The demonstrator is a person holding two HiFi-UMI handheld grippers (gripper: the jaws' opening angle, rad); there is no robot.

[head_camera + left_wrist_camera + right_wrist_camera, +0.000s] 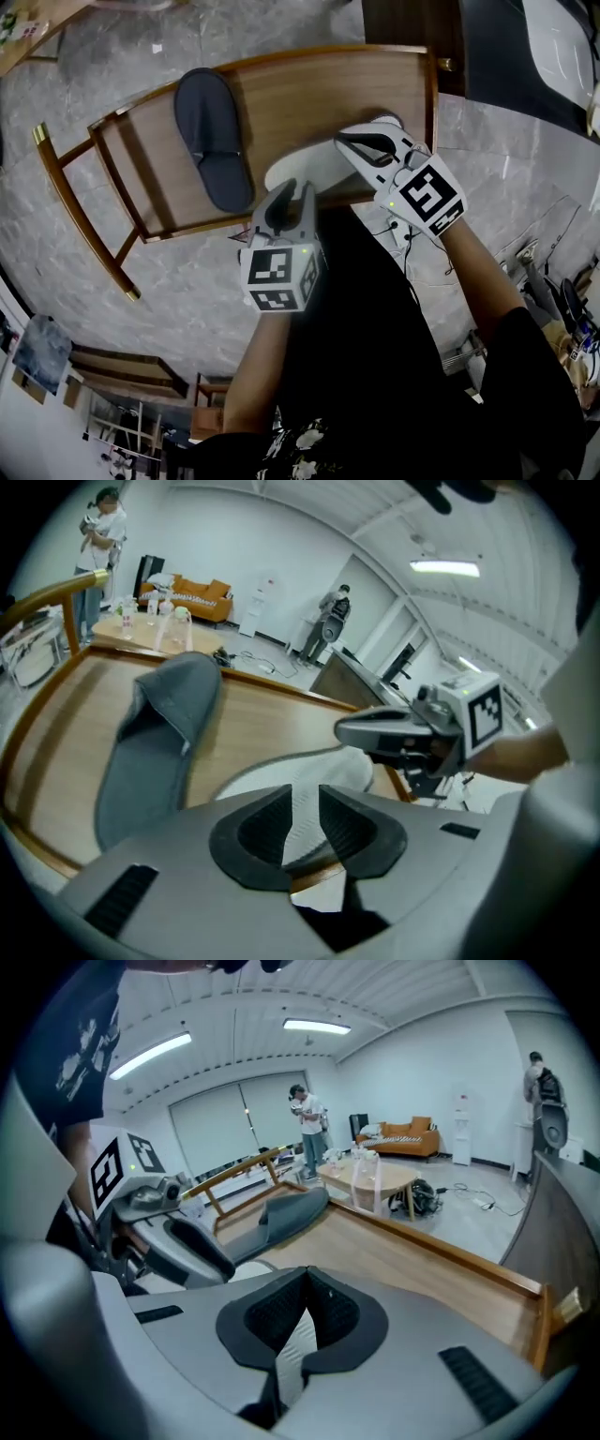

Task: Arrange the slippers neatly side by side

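Observation:
A dark grey slipper lies flat on the wooden table, to the left. A second slipper, its white sole showing, rests at the table's near edge. My right gripper is shut on that slipper's right end; in the right gripper view a pale strip of it is pinched between the jaws. My left gripper hovers at the white slipper's near edge with its jaws apart. The white sole shows through the gap of the left gripper, not pressed by the pads. The grey slipper lies beyond, to the left.
The table has a raised wooden rim and a frame rail on its left. Marble floor surrounds it. Further off stand a round table, an orange sofa and a few people.

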